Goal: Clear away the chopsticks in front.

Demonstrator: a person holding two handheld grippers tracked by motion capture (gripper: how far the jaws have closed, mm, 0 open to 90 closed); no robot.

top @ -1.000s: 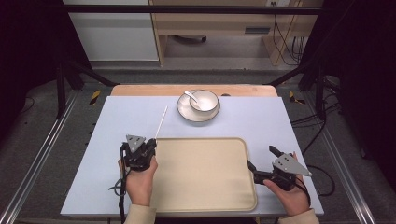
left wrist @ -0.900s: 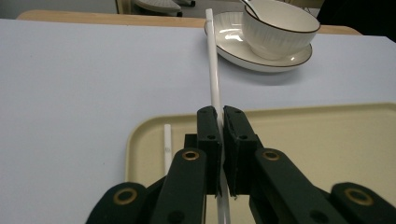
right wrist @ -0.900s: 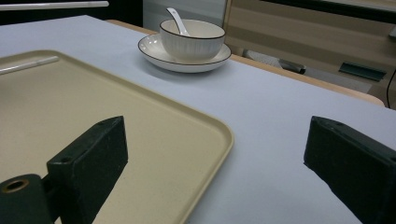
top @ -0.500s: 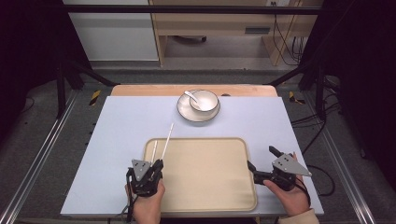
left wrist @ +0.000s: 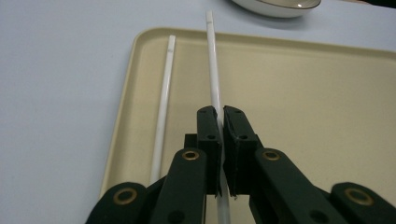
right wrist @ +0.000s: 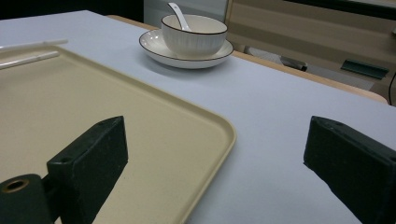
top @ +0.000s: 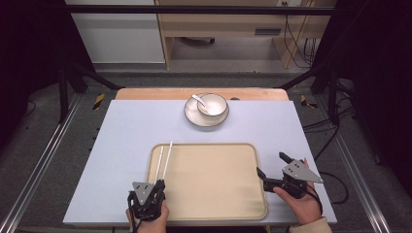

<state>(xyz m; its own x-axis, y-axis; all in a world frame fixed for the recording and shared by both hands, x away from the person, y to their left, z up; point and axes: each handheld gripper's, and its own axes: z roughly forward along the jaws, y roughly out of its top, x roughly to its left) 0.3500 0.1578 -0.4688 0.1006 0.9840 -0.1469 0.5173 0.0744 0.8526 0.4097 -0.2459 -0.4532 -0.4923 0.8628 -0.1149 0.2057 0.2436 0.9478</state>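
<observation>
From above, the left tool (top: 154, 187) sits at the near left corner of the beige tray (top: 214, 204), gripped by the person's left hand (top: 148, 213) at the desk's (top: 126, 131) near edge. A pair of white chopsticks (top: 164, 162) runs from that tool up along the tray's left side, their far tips reaching the tray's far rim. The right tool (top: 273, 167) hangs just beside the tray's right rim, held by the right hand (top: 301, 204), its jaws spread apart with nothing between them. Farther back on the desk, well apart from the tray, a white bowl (top: 213, 104) stands on a saucer (top: 194, 116) with a spoon (top: 198, 100) leaning inside it.

In the left gripper view, the left tool (left wrist: 220, 126) is clenched on one chopstick (left wrist: 213, 70), which passes straight between the two black pads and points toward the tray's (left wrist: 303, 93) far rim. The second chopstick (left wrist: 163, 107) lies just beside it to the left, close to the tray's raised edge; whether the jaws also catch its near end I cannot tell. The saucer's (left wrist: 275, 7) rim peeks in at the top.

In the right gripper view, the right tool (right wrist: 217, 168) is released, its jaws wide open over the tray's (right wrist: 140, 121) corner and the bare desk (right wrist: 280, 116). Beyond, the bowl (right wrist: 194, 37) with its spoon (right wrist: 176, 14) rests on the saucer (right wrist: 187, 58), and the chopstick tips (right wrist: 32, 51) show at the far left.
</observation>
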